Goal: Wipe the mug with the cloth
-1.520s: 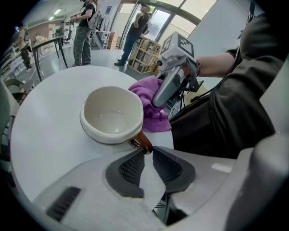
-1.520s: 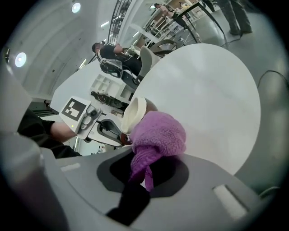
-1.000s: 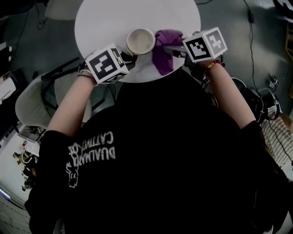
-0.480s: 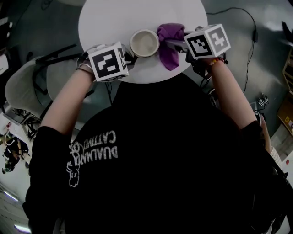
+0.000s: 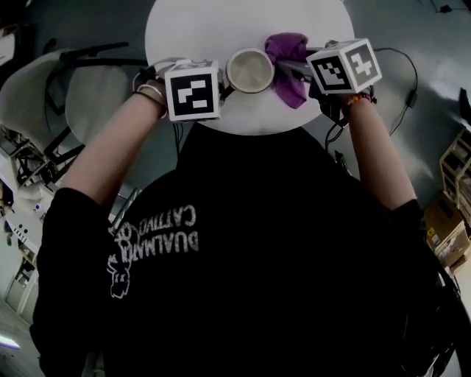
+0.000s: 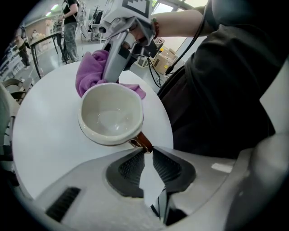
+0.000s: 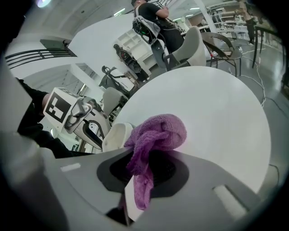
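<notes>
A cream mug (image 5: 250, 70) with a brown handle (image 6: 142, 140) stands upright near the front edge of the round white table (image 5: 221, 22). My left gripper (image 5: 223, 88) is at its left, and in the left gripper view its jaws (image 6: 148, 151) are shut on the handle. The mug (image 6: 111, 113) is empty inside. My right gripper (image 5: 285, 68) is shut on a purple cloth (image 5: 288, 59), which is bunched against the mug's right side. In the right gripper view the cloth (image 7: 156, 133) hangs between the jaws (image 7: 146, 155) and the mug (image 7: 116, 135) peeks out to its left.
A pale chair (image 5: 44, 81) stands on the floor left of the table. Cables (image 5: 401, 55) and cardboard boxes (image 5: 445, 224) lie at the right. More chairs (image 7: 194, 43) and people stand beyond the table's far edge. My torso is close to the table's near rim.
The head view has swung, so table, mug and grippers sit further right in the frame. Both grips and the cloth against the mug look unchanged.
</notes>
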`<state>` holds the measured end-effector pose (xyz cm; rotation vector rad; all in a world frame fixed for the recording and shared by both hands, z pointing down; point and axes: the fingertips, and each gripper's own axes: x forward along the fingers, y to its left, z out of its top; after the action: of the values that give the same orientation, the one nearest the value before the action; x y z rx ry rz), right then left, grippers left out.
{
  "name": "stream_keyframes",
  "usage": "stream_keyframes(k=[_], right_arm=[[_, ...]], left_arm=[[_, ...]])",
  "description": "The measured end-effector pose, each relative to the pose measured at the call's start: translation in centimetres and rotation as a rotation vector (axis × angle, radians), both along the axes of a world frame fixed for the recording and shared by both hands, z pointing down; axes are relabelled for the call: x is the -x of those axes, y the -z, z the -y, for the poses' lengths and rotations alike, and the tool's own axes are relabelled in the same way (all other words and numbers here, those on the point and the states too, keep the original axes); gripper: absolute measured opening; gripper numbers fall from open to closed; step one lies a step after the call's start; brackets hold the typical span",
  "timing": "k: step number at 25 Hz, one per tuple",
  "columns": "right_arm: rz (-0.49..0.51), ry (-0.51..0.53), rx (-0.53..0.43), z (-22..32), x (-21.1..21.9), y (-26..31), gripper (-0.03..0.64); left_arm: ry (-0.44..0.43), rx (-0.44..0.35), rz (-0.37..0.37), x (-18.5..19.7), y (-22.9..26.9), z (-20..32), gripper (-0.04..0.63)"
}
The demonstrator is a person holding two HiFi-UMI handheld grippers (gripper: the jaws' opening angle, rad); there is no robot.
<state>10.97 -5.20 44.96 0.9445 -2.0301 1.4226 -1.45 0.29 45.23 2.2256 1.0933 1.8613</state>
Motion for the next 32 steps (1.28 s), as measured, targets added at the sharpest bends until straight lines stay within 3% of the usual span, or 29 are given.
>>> stream_keyframes(k=[4,7,14,20,26,32], right_arm=[[0.01,0.044,-0.016,1.4,0.2,0.5,0.071],[0.011,0.141,-0.019,2.4,0.9,0.9,0.071],[-0.108,0.497,-0.025,2.5,1.3,0.6,0.069],[-0.146,0.752,-0.051,4.2,2.2,0.6,0.069],[-0.202,1.088,-0.094,4.8,3.4,0.1,0.069],[-0.255,1.273,-0.15,4.4,4.2,0.6,0.069]], left_arm=[[0.001,-0.002,-0.007,0.2,0.0,0.0,0.063],[0.015,0.01,-0.019,0.2,0.1,-0.1,0.063],[0.027,0.017,-0.022,-0.2,0.3,-0.5,0.063],[0.054,0.038,-0.013,0.0,0.3,-0.3,0.063],[0.059,0.047,-0.015,0.4,-0.1,-0.4,0.063],[0.033,0.05,-0.001,0.7,0.4,-1.4,0.061]])
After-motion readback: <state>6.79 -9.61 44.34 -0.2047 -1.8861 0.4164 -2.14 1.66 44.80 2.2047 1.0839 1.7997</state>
